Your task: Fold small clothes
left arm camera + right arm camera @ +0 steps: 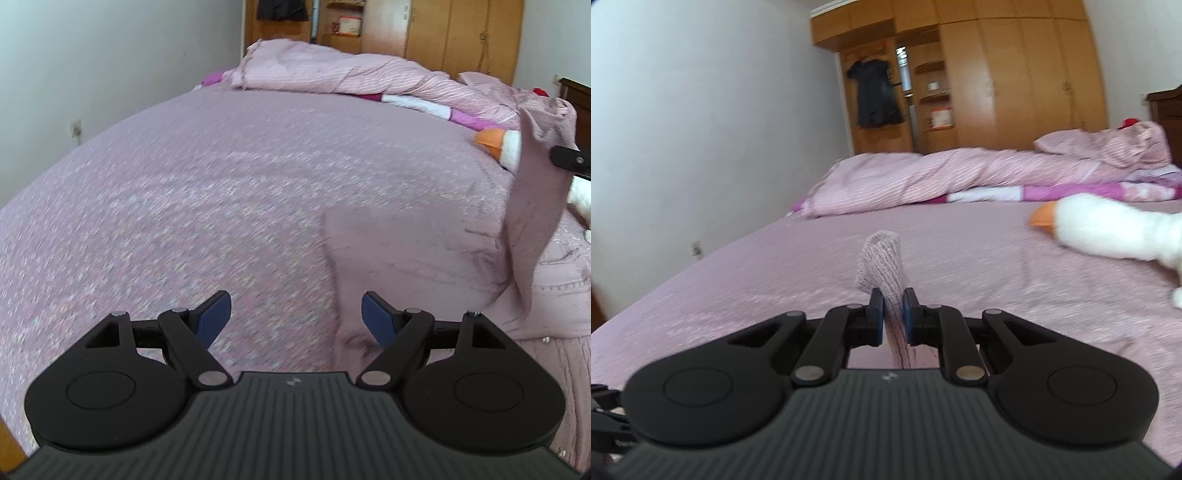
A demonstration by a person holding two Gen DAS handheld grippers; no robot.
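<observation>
A pale pink knit garment (417,251) lies on the pink bedspread (184,192), its folded body flat at the right. One sleeve (535,184) is lifted up at the far right, held by my right gripper (569,158), of which only a black tip shows there. In the right wrist view my right gripper (894,314) is shut on the knit sleeve (882,269), which sticks up between the blue pads. My left gripper (297,314) hovers open above the garment's left edge with nothing between its fingers.
A crumpled pink striped duvet (332,70) lies across the far end of the bed. A white plush goose with an orange beak (1100,229) rests at the right. A wooden wardrobe (997,74) stands behind, and a white wall runs along the left.
</observation>
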